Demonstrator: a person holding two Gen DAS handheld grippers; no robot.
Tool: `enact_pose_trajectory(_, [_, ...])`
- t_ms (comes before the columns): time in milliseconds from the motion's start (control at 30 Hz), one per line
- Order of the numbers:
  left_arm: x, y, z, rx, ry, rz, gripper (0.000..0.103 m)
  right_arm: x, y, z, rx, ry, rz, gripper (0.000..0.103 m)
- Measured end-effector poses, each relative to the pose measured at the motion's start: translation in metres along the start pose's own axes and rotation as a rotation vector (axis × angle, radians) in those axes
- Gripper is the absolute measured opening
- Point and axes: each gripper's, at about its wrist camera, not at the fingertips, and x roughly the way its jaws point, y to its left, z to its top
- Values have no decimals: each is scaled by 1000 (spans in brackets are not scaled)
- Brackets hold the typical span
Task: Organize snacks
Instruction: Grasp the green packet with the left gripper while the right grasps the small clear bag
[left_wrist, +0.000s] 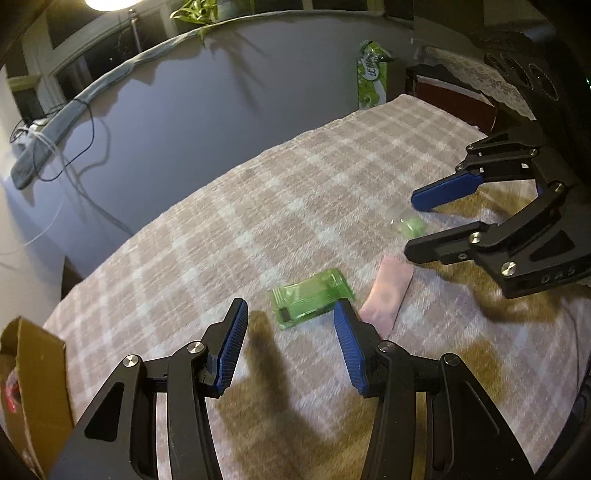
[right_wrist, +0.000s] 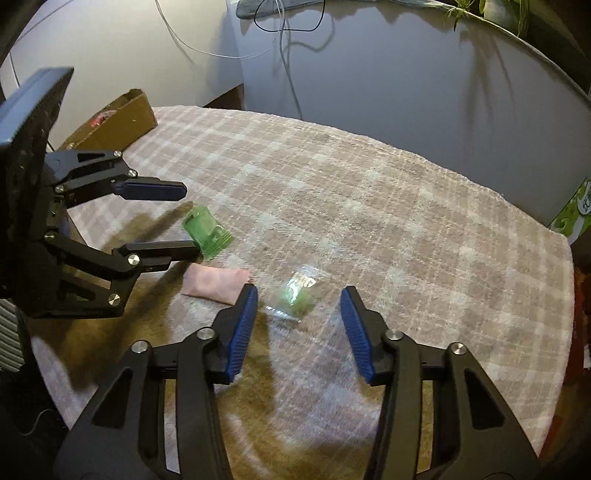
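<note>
A green snack packet (left_wrist: 310, 297) lies on the checked tablecloth (left_wrist: 295, 192), just ahead of my open, empty left gripper (left_wrist: 290, 310). A pink packet (left_wrist: 388, 295) lies beside it to the right. A small clear wrapper with a green sweet (left_wrist: 408, 225) lies between the fingers of my right gripper (left_wrist: 415, 225). In the right wrist view, the clear wrapper (right_wrist: 297, 293) sits just ahead of my open right gripper (right_wrist: 299, 295), the pink packet (right_wrist: 216, 282) to its left, the green packet (right_wrist: 207, 232) beyond, by the left gripper (right_wrist: 190, 221).
A brown cardboard box (left_wrist: 33, 387) holding something red stands at the table's left end; it also shows in the right wrist view (right_wrist: 118, 122). A green carton (left_wrist: 371, 74) stands at the far edge. Cables (left_wrist: 85, 155) hang on the grey wall behind.
</note>
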Motion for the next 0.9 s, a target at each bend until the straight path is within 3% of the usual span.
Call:
enact_pose_trajectory(200, [7, -2, 11, 13, -17, -26, 48, 1, -7, 4, 11, 0, -10, 42])
enact_pose_trajectory(267, [10, 0, 13, -13, -15, -52, 52, 2, -8, 5, 16, 0, -11, 41])
enact_pose_trajectory(433, [13, -1, 13, -26, -23, -44, 54, 3, -8, 6, 4, 0, -34, 35])
enact_pose_trajectory(600, [11, 4, 11, -56, -26, -62, 36, 2, -10, 5, 8, -4, -40, 26])
enact_pose_trajectory(767, [11, 1, 11, -60, -32, -53, 29, 0, -10, 2, 16, -10, -31, 26])
enact_pose_trajectory(800, [11, 1, 11, -63, -31, -58, 21, 0, -10, 2, 17, -12, -30, 26])
enact_pose_trajectory(900, [11, 5, 10, -84, -29, -67, 20, -2, -10, 2, 22, -21, -24, 26])
